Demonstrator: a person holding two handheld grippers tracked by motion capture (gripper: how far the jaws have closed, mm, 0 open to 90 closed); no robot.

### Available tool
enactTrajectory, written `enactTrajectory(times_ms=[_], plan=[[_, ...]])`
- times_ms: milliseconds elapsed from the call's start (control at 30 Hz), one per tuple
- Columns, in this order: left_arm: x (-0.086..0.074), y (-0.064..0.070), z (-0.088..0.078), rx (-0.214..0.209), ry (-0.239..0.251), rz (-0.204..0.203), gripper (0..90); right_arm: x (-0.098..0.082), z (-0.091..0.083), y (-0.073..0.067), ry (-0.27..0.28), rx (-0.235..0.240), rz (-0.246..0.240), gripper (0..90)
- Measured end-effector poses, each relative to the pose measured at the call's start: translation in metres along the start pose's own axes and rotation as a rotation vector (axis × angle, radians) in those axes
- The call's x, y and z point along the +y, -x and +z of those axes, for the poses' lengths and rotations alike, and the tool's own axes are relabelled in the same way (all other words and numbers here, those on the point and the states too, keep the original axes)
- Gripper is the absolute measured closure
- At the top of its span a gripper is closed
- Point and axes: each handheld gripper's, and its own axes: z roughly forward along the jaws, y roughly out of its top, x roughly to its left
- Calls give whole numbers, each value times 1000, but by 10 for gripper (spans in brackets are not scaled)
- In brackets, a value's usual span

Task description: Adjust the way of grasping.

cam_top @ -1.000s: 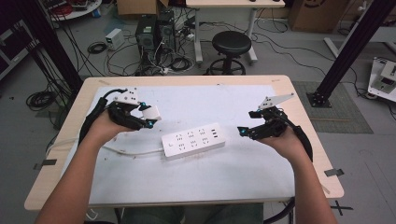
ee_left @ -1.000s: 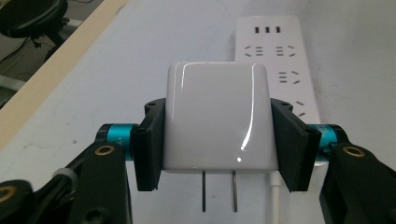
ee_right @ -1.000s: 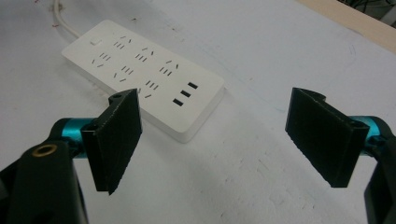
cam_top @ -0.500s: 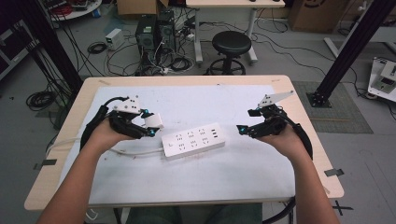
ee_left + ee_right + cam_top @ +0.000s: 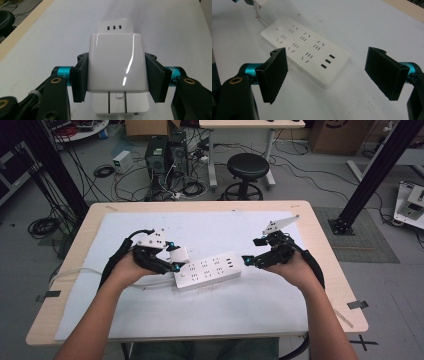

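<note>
A white power strip (image 5: 209,270) lies on the white mat in the middle of the table, its sockets facing up (image 5: 307,51). My left gripper (image 5: 176,259) is shut on a white plug adapter (image 5: 115,65), held just above the strip's left end (image 5: 120,108) with its two metal prongs pointing down at it. Off the strip's right end, my right gripper (image 5: 249,261) stands open, and in the right gripper view (image 5: 329,75) nothing sits between its jaws, with the strip just beyond them.
The strip's white cord (image 5: 75,272) runs off to the left over the table edge. The white mat (image 5: 215,310) covers most of the wooden table (image 5: 330,285). A stool (image 5: 248,170) and cables lie on the floor behind.
My left gripper has carried the adapter rightward, from left of the strip to over its left end. The right gripper has hardly moved.
</note>
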Motion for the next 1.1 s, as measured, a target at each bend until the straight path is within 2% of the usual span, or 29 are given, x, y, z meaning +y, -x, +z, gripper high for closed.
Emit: enactTrajectory(times_ms=[67,200,233,267,333,367,467,500,800,1100], plan=[[2,3,6,-7,7,8,425,2,3,-2,10,24,0,189],[3,5,10,-14,10,20,425,7,7,-5,6,39,9,189],[4,8,18,-21,25,33,425,7,7,-5,6,39,9,189],[4,9,19,-25,25,35,425,10,13,-7,2,66,19,189],[5,9,22,-22,22,47,425,11,14,-8,0,77,22,189],[5,10,27,-19,18,60,425,14,22,-10,-8,112,36,189],[5,10,27,-19,18,60,425,15,23,-11,-8,119,43,189],[5,12,31,-5,36,75,425,18,32,-12,-16,148,53,189],[10,16,36,16,96,118,425,23,49,-14,-7,227,111,189],[10,21,44,18,107,137,425,26,59,-16,1,282,160,189]])
